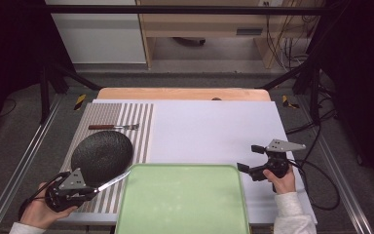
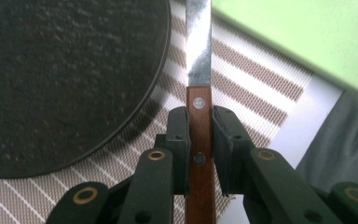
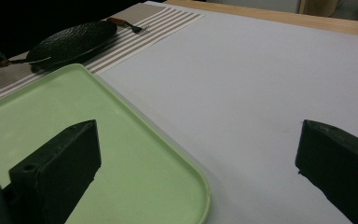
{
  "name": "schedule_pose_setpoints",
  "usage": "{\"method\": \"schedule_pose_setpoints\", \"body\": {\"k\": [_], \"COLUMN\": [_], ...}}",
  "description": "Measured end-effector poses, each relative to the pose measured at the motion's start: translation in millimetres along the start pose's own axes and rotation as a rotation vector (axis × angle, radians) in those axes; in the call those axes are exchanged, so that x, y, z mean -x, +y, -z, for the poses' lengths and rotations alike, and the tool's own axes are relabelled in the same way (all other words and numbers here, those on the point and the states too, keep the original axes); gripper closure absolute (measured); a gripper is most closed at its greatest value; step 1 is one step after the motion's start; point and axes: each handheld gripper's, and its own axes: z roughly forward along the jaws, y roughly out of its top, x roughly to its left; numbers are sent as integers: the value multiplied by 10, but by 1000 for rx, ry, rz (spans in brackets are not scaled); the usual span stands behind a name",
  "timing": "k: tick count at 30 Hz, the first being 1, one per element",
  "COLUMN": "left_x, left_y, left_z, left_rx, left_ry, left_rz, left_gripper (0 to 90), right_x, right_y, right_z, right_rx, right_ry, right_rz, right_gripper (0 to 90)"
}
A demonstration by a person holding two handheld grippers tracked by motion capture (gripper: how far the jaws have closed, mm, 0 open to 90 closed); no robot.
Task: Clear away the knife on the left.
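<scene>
L hand [image 1: 38, 210] enters from the bottom-left corner of the high view, wrapped round the rear of the black two-jaw left gripper [image 1: 97, 187], grey three-cornered plate on top. Gripper lies roughly level, pointing up-right; in the left gripper view its jaws stand close together, pads pressed against what's clamped between them. R hand [image 1: 283, 181], white sleeve cuff at wrist, holds the black two-jaw right gripper [image 1: 250, 158] w/ grey plate on top, pointing left. Its jaws stand wide apart, nothing between them.
</scene>
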Motion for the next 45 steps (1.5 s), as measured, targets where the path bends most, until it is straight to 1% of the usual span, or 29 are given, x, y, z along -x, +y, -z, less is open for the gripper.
{"method": "schedule_pose_setpoints", "body": {"k": [4,7,12,13,19,20,23,29,31,38,40,45], "left_x": [27,32,59,68,113,114,133,193,216,356,404,519], "left_y": [91,161,273,295,391,402,428,499,527,642,672,721], "left_z": [-5,-11,-40,-46,-78,-80,-84,-95,-107,-149,-153,-170], "left_rx": [19,38,49,49,68,73,88,113,118,124,130,133], "left_ry": [13,9,19,14,36,38,50,65,64,72,68,68], "left_rz": [10,27,56,61,117,135,166,210,223,245,255,254], "left_gripper": [771,771,771,771,771,771,771,771,770,771,771,770], "right_x": [0,1,4,3,2,2,1,1,1,0,1,1], "right_y": [0,0,2,1,0,0,1,-1,-2,-1,-1,-2], "right_z": [1,2,8,8,6,6,4,-1,-3,1,2,2], "right_rx": [0,0,-1,-2,-3,-2,-2,-4,-4,-2,-2,-3], "right_ry": [0,0,0,0,-2,-1,0,0,-1,0,-1,-1], "right_rz": [0,1,3,3,3,3,3,3,4,3,5,6], "right_gripper": [5,5,5,5,5,5,5,5,5,5,5,5]}}
